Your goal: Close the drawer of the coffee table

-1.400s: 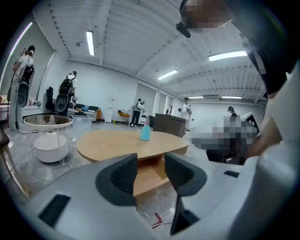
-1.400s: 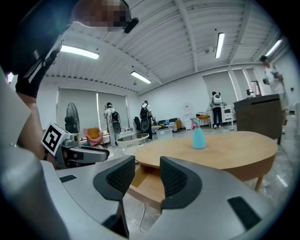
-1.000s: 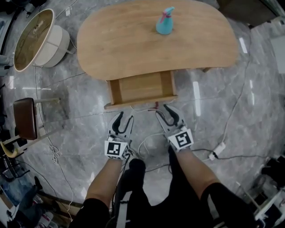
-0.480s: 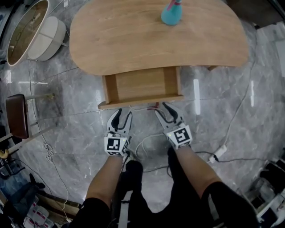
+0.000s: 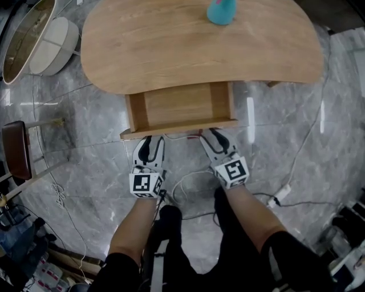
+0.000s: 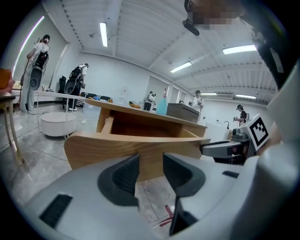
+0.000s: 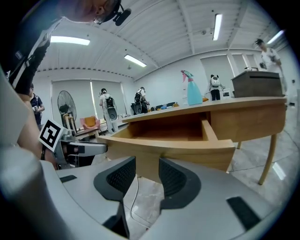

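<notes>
Drawer (image 5: pixel 178 129) open under the coffee table (image 5: pixel 171 45), frame centre.
Left gripper (image 5: pixel 149 141) and right gripper (image 5: pixel 215 137) sit just below its front; left jaws have just been closing, both pairs narrowly apart, nothing between them.

A teal spray bottle (image 5: pixel 221 11) stood far back; a white pouf (image 5: pixel 57 39), brown stool (image 5: pixel 15 149) and white adapter (image 5: pixel 280 194) sat on the marble floor (image 5: pixel 319 148)
</notes>
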A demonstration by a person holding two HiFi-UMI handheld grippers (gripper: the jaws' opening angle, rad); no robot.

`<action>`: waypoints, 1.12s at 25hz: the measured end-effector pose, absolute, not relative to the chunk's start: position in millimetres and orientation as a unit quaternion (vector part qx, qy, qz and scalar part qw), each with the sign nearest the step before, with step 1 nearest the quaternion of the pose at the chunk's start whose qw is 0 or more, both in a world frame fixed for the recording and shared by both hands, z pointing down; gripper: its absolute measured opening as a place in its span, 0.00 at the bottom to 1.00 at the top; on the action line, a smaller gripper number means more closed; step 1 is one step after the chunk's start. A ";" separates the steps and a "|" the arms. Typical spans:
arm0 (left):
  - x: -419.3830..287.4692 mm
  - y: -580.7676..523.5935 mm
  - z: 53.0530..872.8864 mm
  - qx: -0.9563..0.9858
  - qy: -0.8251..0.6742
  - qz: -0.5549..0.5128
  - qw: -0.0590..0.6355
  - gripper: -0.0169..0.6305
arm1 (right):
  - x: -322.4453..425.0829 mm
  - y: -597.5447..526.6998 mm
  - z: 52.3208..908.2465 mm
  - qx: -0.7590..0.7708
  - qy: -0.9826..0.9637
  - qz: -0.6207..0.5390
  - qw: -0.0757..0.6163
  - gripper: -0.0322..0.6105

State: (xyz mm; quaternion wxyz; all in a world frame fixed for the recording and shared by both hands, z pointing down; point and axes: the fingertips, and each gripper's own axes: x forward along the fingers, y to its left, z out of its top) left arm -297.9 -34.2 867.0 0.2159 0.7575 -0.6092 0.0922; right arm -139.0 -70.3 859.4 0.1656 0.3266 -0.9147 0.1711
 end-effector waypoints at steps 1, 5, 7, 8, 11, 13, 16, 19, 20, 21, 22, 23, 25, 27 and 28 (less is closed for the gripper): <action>-298.2 -37.7 865.6 0.757 -0.610 0.088 0.217 0.27 | -139.3 -74.9 855.9 0.332 -0.914 0.171 0.158 0.29; -304.5 -60.7 854.2 0.765 -0.610 0.079 0.192 0.27 | -146.7 -99.1 841.7 0.346 -0.917 0.151 0.131 0.29; -308.8 -73.1 851.2 0.769 -0.609 0.074 0.182 0.27 | -151.4 -111.2 840.3 0.344 -0.920 0.138 0.130 0.29; -310.4 -79.3 850.9 0.770 -0.607 0.073 0.180 0.27 | -153.2 -117.5 840.7 0.343 -0.921 0.133 0.131 0.29; -313.1 -96.6 849.5 0.776 -0.602 0.079 0.170 0.27 | -156.3 -136.4 839.8 0.348 -0.921 0.127 0.124 0.29; -313.7 -107.4 848.7 0.782 -0.597 0.081 0.160 0.27 | -157.5 -148.4 837.9 0.352 -0.921 0.123 0.116 0.29; -317.6 -122.1 849.1 0.786 -0.594 0.075 0.152 0.27 | -161.2 -164.2 838.5 0.353 -0.922 0.113 0.110 0.29; -324.5 -137.3 848.2 0.788 -0.595 0.062 0.149 0.27 | -166.4 -179.9 839.5 0.352 -0.924 0.107 0.100 0.28; -325.6 -142.6 847.9 0.789 -0.593 0.057 0.149 0.27 | -166.1 -185.6 840.6 0.352 -0.925 0.101 0.098 0.28; -326.2 -147.6 848.0 0.792 -0.590 0.054 0.147 0.27 | -165.3 -191.2 841.8 0.352 -0.927 0.092 0.095 0.28; -326.7 -152.3 848.4 0.794 -0.588 0.053 0.145 0.27 | -165.4 -196.3 841.8 0.351 -0.928 0.085 0.092 0.28; -327.6 -156.5 849.0 0.796 -0.586 0.053 0.143 0.27 | -166.6 -200.9 841.4 0.349 -0.929 0.081 0.090 0.28; -330.9 -163.7 850.1 0.799 -0.584 0.056 0.135 0.26 | -169.7 -208.8 841.9 0.344 -0.932 0.072 0.088 0.28; -334.3 -169.4 849.9 0.799 -0.585 0.057 0.126 0.26 | -173.4 -214.4 841.5 0.340 -0.934 0.071 0.085 0.28; -335.3 -171.9 849.5 0.799 -0.586 0.056 0.123 0.26 | -174.4 -216.9 841.5 0.339 -0.934 0.069 0.084 0.28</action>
